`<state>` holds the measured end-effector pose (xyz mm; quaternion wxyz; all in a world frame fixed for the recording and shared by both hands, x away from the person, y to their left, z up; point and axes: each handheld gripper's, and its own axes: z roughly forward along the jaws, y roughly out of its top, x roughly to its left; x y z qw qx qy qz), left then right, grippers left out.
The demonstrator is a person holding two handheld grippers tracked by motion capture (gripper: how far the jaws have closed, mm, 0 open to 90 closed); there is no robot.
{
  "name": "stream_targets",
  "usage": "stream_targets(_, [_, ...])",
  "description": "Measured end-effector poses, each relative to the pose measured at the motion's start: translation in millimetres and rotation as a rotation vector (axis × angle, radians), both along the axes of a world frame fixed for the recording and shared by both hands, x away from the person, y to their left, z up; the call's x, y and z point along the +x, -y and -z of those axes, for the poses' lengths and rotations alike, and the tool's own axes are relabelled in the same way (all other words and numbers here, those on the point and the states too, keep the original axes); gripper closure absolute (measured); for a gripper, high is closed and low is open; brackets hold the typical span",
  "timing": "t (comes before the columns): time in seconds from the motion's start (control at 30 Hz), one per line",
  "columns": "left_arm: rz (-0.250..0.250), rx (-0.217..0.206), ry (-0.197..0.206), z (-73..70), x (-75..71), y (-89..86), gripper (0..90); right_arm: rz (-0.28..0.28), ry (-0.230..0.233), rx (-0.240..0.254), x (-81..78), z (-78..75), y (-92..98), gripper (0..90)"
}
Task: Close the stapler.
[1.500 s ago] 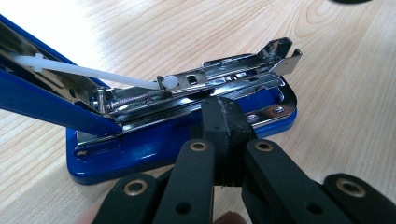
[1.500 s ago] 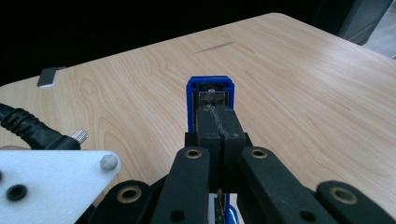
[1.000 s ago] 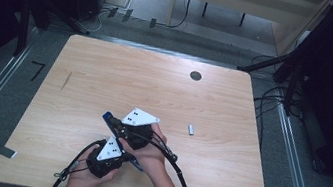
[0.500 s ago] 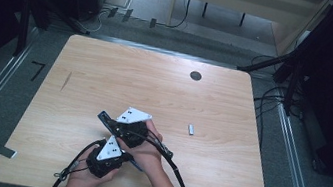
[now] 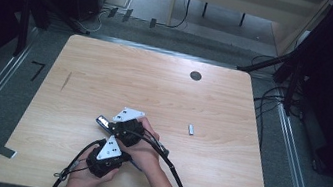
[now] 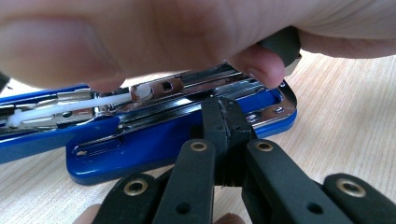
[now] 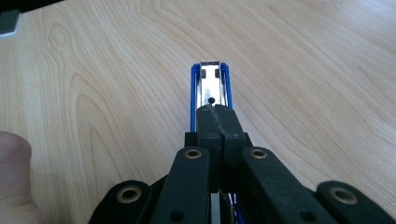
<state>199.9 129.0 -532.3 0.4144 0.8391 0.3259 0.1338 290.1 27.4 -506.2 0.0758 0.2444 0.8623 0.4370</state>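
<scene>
Blue-and-steel stapler, hinged open near the table's front edge: rigid, slick, light; grasp its flat base sides. Left gripper and right gripper are closed, empty.

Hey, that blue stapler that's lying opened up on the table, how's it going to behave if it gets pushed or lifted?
The stapler looks stiff, metal rails in a blue shell, so probably fairly heavy for its size. Its flat base should slide on the smooth table rather than roll. Opened at the hinge, the top half will likely swing when lifted.
</scene>
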Motion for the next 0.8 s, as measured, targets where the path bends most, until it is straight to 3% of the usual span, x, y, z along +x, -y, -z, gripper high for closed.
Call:
stream_targets(0.23, [-0.002,-0.002,0.000,0.1,0.0,0.1,90.0,-0.002,-0.015,-0.003,1.8,-0.6,-0.6,90.0])
stream_targets(0.5, [-0.004,-0.011,-0.007,0.2,0.7,-0.3,90.0,-0.006,0.003,-0.019,0.8,-2.4,2.8,90.0])
stream_targets(0.8, [-0.004,-0.009,-0.005,0.2,0.5,-0.1,90.0,0.028,0.016,0.023,1.4,-13.8,20.8,87.4])
